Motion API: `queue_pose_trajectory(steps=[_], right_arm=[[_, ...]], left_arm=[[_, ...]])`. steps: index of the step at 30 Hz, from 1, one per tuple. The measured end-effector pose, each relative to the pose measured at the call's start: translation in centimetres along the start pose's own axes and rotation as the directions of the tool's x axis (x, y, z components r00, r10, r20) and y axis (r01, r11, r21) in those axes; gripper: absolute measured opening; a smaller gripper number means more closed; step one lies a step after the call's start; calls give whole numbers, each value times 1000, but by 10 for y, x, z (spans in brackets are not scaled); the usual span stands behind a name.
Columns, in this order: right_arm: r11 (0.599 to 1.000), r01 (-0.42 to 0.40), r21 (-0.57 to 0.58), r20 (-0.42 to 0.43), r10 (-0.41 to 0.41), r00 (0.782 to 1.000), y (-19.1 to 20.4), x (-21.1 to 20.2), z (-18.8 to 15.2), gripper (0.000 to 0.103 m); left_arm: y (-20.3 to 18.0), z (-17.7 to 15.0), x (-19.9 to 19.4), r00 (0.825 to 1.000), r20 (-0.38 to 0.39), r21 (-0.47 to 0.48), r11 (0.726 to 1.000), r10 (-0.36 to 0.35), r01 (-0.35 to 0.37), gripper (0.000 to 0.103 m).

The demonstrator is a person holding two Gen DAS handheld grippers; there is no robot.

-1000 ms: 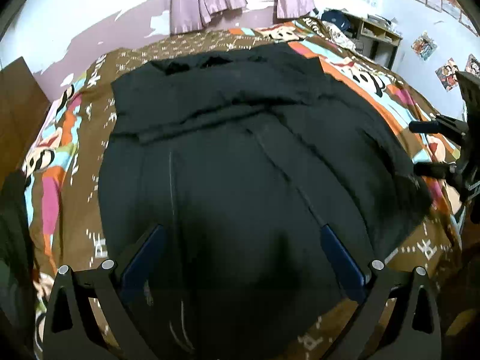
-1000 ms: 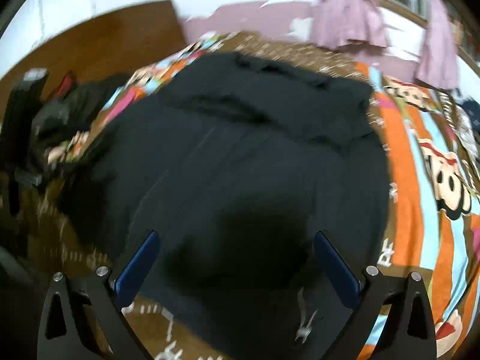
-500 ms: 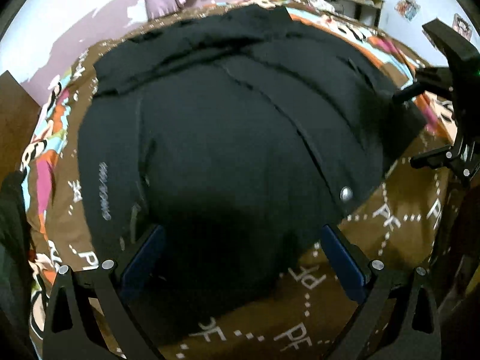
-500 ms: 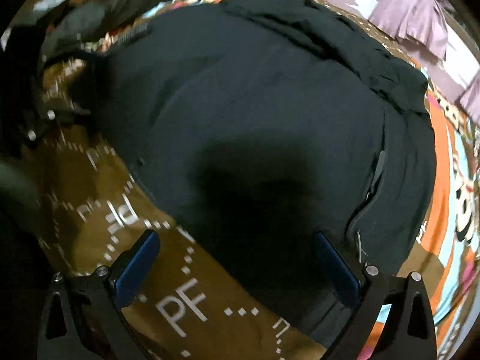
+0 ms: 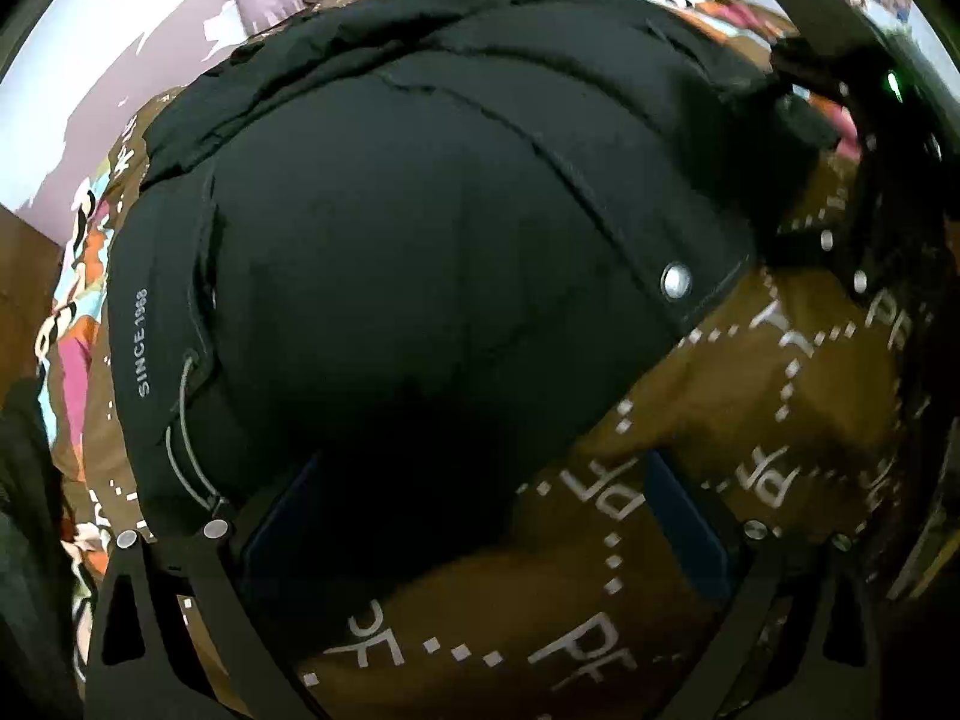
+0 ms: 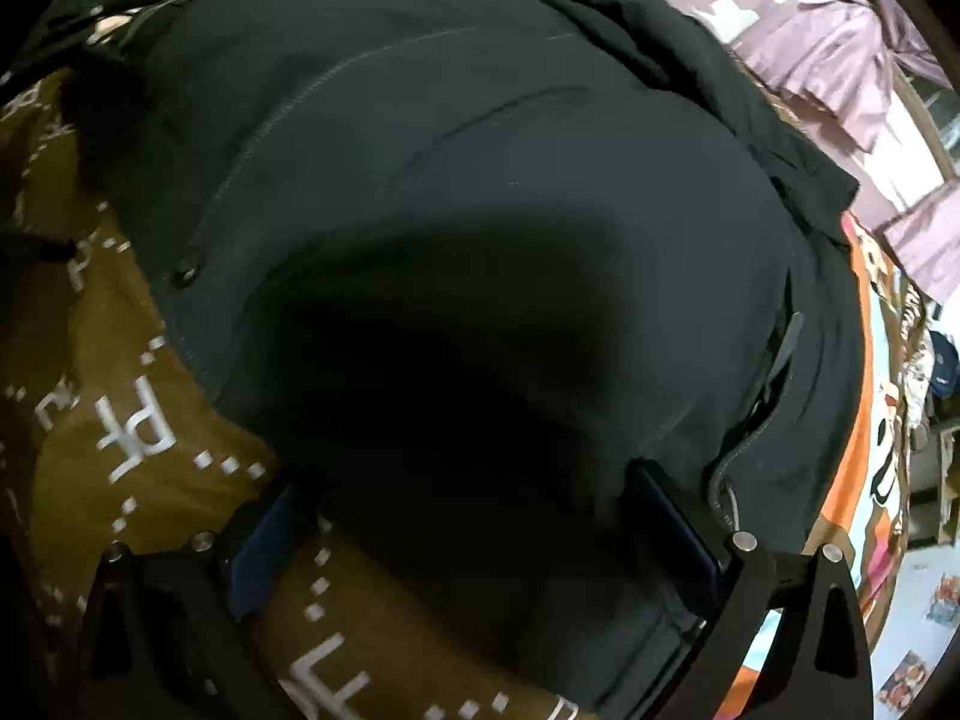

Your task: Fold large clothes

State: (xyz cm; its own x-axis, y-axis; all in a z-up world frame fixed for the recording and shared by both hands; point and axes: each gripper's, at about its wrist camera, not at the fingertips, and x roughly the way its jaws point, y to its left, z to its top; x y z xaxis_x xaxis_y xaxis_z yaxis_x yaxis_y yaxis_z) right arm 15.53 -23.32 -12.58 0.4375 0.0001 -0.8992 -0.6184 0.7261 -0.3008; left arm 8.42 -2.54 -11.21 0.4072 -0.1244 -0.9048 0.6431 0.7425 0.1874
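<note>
Jaws spread on both the left gripper (image 5: 480, 516) and right gripper (image 6: 468, 516), each straddling the near hem of the black jacket (image 5: 420, 228) lying flat on the patterned bedspread (image 5: 750, 420), so both should pinch only the hem, evenly, before lifting it toward the far collar.

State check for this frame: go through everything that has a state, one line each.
black jacket: spread flat on the bed, front closed, hem nearest the cameras, not yet folded.
snap button: visible at the hem corner; fastened or not, cannot tell.
left tongs: open, low over the hem.
right tongs: open, low over the hem.
bedspread: lying under the jacket.
</note>
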Motion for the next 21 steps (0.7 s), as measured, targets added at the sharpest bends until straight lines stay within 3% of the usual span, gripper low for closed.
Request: queue_pose_trajectory(steps=[3,9,13,16,21], right_arm=[[996,64,56,57,-67,996,-11,-5,5,103],[982,-77,175,126,55,990,-52,-25,31,102],[953,-202,224,104,183,978,-77,-27,56,102],[938,-242,248,92,226,970,-75,-31,72,102],[894,-317,318,117,295,948,-84,-36,85,102]], left_arm=[[-1,-3,9,999,-26,20,999,27,-27,101],[13,6,8,1000,-24,-42,999,-20,19,101],[17,9,10,999,-37,-45,999,4,-6,101],[20,12,10,999,-41,-64,998,7,-10,101],[20,16,16,995,-65,-46,995,82,-85,101]])
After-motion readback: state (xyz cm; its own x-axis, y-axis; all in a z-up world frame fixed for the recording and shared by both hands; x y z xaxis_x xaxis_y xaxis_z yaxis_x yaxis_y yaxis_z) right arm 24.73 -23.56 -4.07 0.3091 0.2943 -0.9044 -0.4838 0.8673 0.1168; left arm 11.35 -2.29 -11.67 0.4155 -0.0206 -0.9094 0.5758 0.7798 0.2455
